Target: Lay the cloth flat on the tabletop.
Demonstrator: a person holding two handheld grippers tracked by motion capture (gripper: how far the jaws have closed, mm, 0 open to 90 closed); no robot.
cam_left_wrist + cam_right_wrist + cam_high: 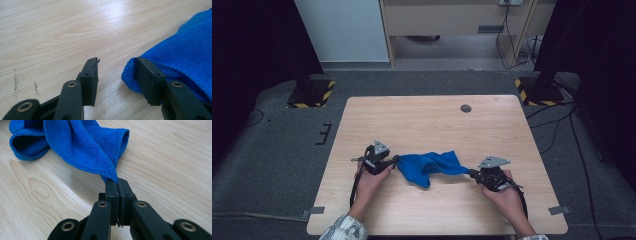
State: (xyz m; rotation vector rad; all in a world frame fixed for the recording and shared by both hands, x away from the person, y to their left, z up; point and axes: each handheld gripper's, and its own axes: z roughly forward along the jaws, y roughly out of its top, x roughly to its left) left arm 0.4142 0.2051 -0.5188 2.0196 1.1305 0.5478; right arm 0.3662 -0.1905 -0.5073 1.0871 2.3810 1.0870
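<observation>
Now, near to far:
Right claw (117, 185): clamped tight on one corner of the cloth (82, 147), low over the counter (162, 165).
Left claw (117, 75): jaws apart, pressing nothing; one jaw rests against the cloth's (185, 57) edge.
Cloth: blue, bunched on the counter between both claws, near the front edge.
Counter: pale wood, grommet hole (466, 108) at the far side.

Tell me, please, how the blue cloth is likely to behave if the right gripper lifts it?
Probably floppy: the blue cloth already folds and sags from the corner pinched in the right gripper. Likely light, and its fuzzy weave should resist slipping. The open left gripper gives no support.
</observation>
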